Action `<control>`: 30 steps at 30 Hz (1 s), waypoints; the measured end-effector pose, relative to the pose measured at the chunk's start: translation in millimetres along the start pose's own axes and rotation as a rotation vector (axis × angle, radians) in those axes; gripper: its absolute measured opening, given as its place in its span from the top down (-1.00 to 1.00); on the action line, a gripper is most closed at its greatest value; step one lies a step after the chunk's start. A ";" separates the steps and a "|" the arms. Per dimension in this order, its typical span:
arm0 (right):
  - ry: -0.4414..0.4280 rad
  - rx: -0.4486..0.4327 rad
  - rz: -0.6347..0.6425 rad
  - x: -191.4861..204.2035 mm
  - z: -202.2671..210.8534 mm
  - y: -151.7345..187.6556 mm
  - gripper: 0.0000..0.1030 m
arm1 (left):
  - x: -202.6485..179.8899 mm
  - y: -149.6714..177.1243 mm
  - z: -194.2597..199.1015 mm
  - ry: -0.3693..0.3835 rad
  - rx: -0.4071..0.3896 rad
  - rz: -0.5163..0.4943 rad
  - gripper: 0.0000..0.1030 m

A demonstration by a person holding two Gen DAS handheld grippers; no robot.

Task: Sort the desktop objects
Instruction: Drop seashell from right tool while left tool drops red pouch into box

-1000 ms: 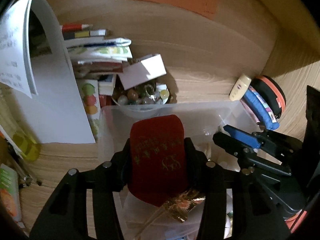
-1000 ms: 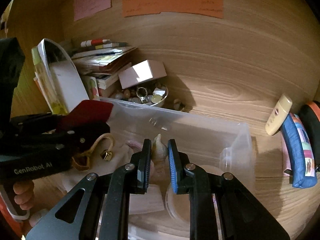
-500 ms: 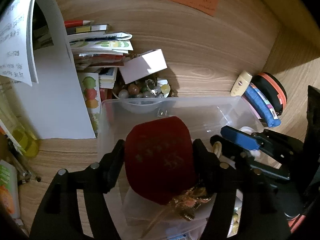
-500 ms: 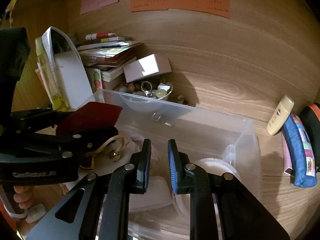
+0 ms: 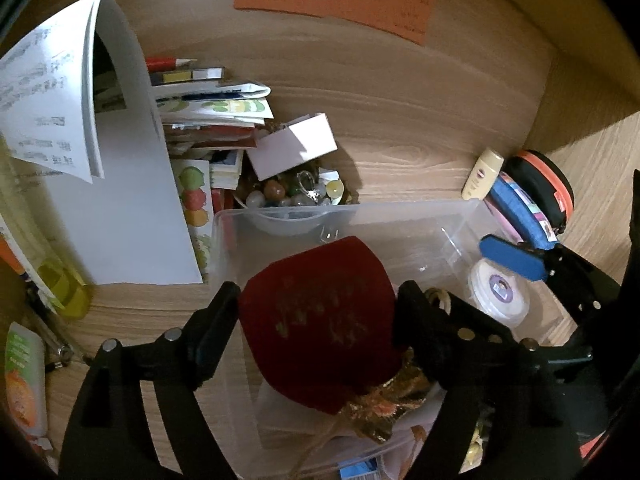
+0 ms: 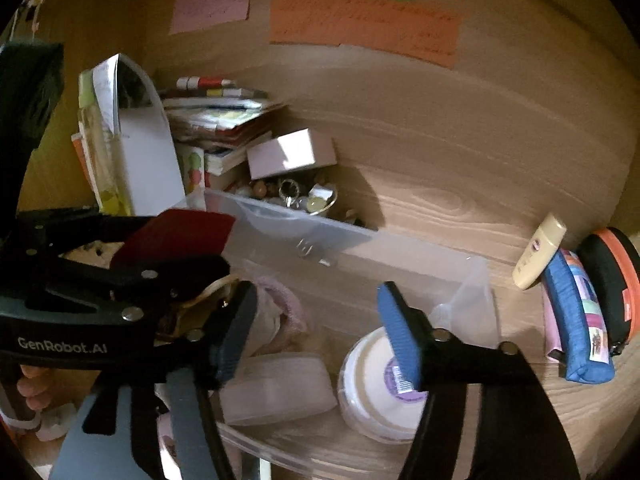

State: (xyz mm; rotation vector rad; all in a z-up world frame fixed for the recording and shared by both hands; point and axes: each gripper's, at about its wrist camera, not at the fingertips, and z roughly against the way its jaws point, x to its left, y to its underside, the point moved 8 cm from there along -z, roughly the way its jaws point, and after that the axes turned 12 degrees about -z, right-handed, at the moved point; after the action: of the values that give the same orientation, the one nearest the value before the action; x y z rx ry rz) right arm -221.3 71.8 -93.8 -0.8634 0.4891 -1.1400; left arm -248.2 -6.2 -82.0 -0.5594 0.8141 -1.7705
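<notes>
Left gripper (image 5: 316, 312) jaws opening around red pouch (image 5: 316, 312), right gripper (image 6: 316, 332) opening, empty, over clear bin (image 6: 360, 240)

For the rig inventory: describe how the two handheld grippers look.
Both are black, with two angular fingers studded with silver rivets. The right gripper has blue ribbed pads. The left gripper bears white "GenRobot.AI" lettering on its body, seen from the right wrist. No sleeves or cables are visible.

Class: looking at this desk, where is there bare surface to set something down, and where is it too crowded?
Bare wood lies between the bead bowl and the cream tube, behind the clear bin. The book stack corner on the left and the bin's inside are crowded.
</notes>
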 end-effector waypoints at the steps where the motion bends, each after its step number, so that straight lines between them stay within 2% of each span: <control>1: -0.006 -0.007 -0.009 -1.0 2.2 -1.7 -0.41 | 0.8 -0.7 1.7 0.000 -0.006 0.003 -0.64; 4: 0.005 -0.039 -0.016 -3.8 7.7 -6.9 -0.60 | 2.1 -3.9 8.5 -0.016 -0.035 -0.002 -0.71; 9: 0.014 -0.059 -0.020 -8.0 13.7 -12.7 -0.62 | 0.5 -8.9 20.3 -0.034 -0.085 -0.017 -0.80; 13: 0.018 -0.077 -0.015 -9.2 18.3 -17.1 -0.90 | -0.3 -11.9 27.0 -0.038 -0.104 -0.027 -0.84; 23: -0.008 -0.130 -0.009 -11.1 53.8 -27.7 -0.97 | -3.6 -13.9 72.6 -0.056 -0.166 -0.041 -0.85; 30: -0.023 -0.147 0.020 -13.9 84.6 -10.0 -0.99 | -2.4 -5.9 97.3 -0.096 -0.190 -0.063 -0.87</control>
State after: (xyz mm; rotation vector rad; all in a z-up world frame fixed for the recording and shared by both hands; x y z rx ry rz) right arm -170.6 111.9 -36.7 -0.9955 0.5670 -1.0843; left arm -182.3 -27.8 -13.5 -0.7967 0.9114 -1.7189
